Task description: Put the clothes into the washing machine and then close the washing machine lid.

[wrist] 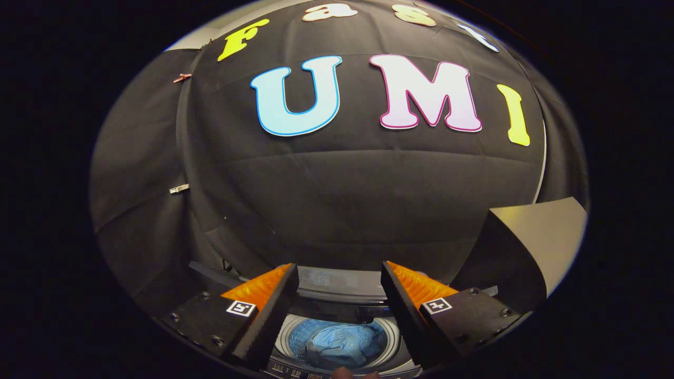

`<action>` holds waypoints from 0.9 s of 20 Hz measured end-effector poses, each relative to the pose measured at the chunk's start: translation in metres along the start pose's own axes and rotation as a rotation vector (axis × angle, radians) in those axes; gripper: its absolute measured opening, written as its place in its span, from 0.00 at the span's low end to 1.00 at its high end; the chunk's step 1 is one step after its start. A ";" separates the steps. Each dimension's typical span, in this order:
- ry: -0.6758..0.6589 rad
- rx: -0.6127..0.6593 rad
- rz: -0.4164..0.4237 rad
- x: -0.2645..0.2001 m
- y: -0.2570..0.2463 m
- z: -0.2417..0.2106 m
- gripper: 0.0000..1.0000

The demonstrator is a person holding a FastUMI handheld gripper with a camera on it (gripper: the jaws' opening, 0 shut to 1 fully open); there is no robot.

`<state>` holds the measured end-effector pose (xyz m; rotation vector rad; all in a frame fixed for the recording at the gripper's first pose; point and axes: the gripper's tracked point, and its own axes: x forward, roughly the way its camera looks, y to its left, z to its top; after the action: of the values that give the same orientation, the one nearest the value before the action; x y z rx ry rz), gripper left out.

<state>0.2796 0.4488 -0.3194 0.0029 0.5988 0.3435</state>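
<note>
gripper (pixel 339 273) fingers spread wide, holding nothing | blue clothes (pixel 337 345) down in washing machine (pixel 337 316) drum, below and between them | lid (pixel 532 247) up

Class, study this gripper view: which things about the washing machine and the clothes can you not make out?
- Washing machine: its body is cut off below, and the gripper fingers, open, cover its sides.
- Blue clothes in the drum: number of garments unclear, bunched.
- Lid: hinge hidden behind a finger.
- Control panel: markings too small.
</note>
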 end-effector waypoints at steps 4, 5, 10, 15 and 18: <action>0.091 -0.072 -0.037 -0.005 -0.011 -0.056 0.99; 0.101 -0.076 -0.043 -0.007 -0.015 -0.068 0.99; 0.097 -0.046 -0.052 -0.019 -0.020 -0.093 0.98; 0.013 -0.048 -0.055 -0.044 -0.017 -0.062 0.99; -0.038 -0.068 -0.061 -0.060 -0.015 -0.040 0.98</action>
<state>0.2164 0.4114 -0.3214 -0.0738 0.5484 0.3041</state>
